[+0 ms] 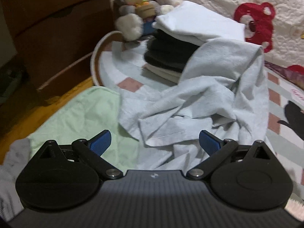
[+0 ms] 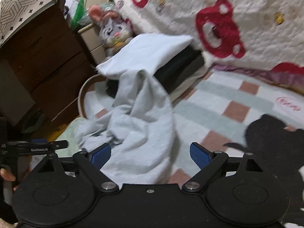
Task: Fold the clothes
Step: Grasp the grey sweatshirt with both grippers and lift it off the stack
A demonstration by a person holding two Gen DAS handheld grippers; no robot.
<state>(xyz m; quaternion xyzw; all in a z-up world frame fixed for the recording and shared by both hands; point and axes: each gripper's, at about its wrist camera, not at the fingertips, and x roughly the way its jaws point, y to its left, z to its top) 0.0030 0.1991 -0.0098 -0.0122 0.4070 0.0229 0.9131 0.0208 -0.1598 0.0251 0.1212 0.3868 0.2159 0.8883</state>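
Both my tongs, left point(image 1: 154, 142) and right point(image 2: 150, 155), spread, empty. Shirt point(image 1: 199, 102) drapes the far stack point(image 1: 171, 57); pulling could topple it.

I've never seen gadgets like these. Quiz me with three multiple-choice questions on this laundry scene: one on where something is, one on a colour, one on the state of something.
1. Where does the far end of the crumpled pale blue garment lie?
A. Draped against the stack of folded clothes
B. Inside a drawer
C. Over the plush toy

2. What colour is the cloth lying to the left of that garment?
A. Red
B. Light green
C. Black

3. How do both claws stand?
A. Clamped on the garment
C. Holding the toy
B. Open, gripping nothing

Answers: 1 A, its upper fold leans on the stack's side. 2 B, it shows pale green beside the blue fabric. 3 B, the left claw and right claw each show blue pads spread wide apart.
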